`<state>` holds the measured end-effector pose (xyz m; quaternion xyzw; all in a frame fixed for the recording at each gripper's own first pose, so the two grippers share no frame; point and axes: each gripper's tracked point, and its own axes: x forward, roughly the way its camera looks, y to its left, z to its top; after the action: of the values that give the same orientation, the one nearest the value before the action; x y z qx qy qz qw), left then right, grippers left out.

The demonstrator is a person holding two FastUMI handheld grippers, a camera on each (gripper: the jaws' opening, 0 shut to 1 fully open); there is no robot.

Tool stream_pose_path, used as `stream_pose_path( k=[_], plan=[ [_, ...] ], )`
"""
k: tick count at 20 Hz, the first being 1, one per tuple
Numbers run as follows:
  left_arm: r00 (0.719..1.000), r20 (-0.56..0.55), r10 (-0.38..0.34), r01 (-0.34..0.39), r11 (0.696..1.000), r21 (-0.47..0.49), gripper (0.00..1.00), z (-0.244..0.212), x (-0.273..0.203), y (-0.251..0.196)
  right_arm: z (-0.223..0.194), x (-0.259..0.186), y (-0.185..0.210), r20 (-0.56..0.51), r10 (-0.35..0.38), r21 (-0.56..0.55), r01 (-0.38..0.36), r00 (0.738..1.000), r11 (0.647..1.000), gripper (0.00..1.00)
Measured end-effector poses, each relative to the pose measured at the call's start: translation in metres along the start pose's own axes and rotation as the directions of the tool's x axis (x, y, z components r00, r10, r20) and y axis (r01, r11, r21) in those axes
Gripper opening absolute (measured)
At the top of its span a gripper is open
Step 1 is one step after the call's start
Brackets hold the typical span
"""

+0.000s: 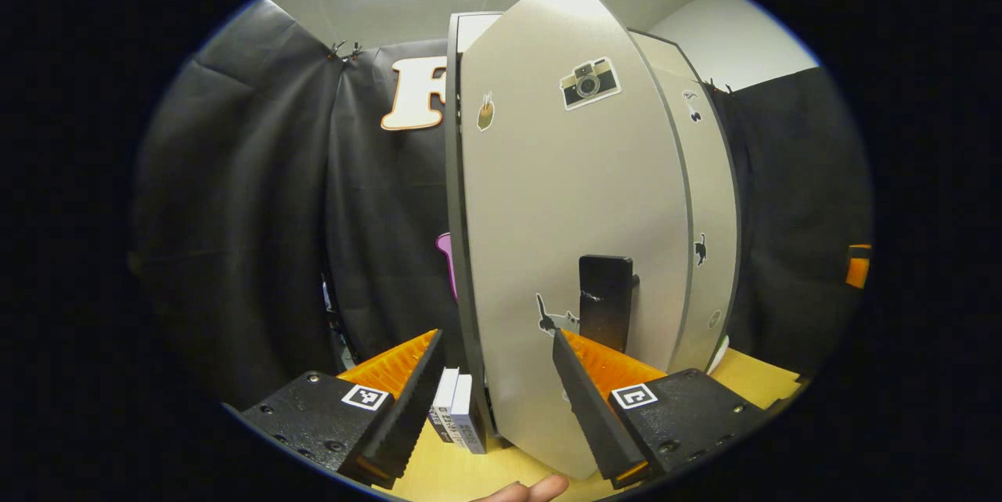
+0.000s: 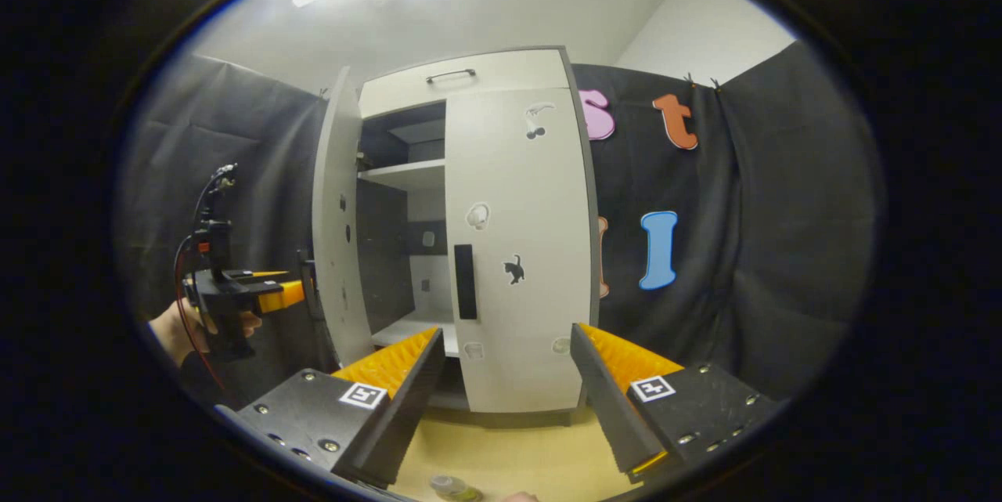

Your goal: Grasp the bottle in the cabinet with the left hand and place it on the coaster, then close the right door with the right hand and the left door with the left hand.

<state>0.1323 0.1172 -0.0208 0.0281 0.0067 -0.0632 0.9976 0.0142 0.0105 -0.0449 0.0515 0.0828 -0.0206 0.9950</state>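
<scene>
At the centre of the right gripper view stands the cabinet, right door shut, left door ajar. Both hand-held grippers, left and right, gape released. The bottle sits bottom centre on the worktop.

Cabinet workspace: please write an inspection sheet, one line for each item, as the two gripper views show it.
Surface: wooden table, bare in front of the cabinet.
Job's things: right door shut; left door partly open; bottle on the table at the view's lower edge; coaster nothing seen.
Clutter: small white boxes by the cabinet's foot.
Grippers: left gripper open, straddling the left door's edge; right gripper open, holding nothing.
Cables: a cable on the left gripper.
Surroundings: black cloth wall, white ceiling.
</scene>
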Motion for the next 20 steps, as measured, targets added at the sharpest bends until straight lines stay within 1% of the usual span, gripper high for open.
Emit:
stream_pose_path(
  k=[2, 6, 11, 17, 20],
  plan=[
    [1.0, -0.008, -0.013, 0.013, 1.0, 0.006, 0.88, -0.003, 0.001, -0.008, -0.002, -0.001, 0.001, -0.008, 0.001, -0.001, -0.001, 1.0, 1.0, 0.98],
    [0.999, -0.013, -0.03, 0.03, 0.999, 0.037, 0.88, -0.008, -0.001, -0.023, -0.007, -0.004, -0.006, -0.033, -0.02, -0.013, 0.02, 0.999, 1.0, 0.97],
    [0.999, 0.001, -0.049, 0.049, 0.999, 0.023, 0.89, -0.004, -0.017, -0.038, -0.004, -0.013, -0.007, -0.03, -0.034, -0.016, 0.034, 0.999, 0.999, 0.98],
    [0.998, -0.039, -0.049, 0.049, 0.999, -0.001, 0.89, -0.018, -0.046, -0.049, -0.007, -0.018, -0.007, -0.044, -0.035, -0.031, 0.033, 0.998, 0.999, 0.98],
    [0.997, -0.054, -0.061, 0.061, 0.998, 0.004, 0.89, -0.024, -0.059, -0.054, -0.009, -0.018, -0.003, -0.047, -0.029, -0.03, 0.028, 0.998, 0.999, 0.97]
  ],
)
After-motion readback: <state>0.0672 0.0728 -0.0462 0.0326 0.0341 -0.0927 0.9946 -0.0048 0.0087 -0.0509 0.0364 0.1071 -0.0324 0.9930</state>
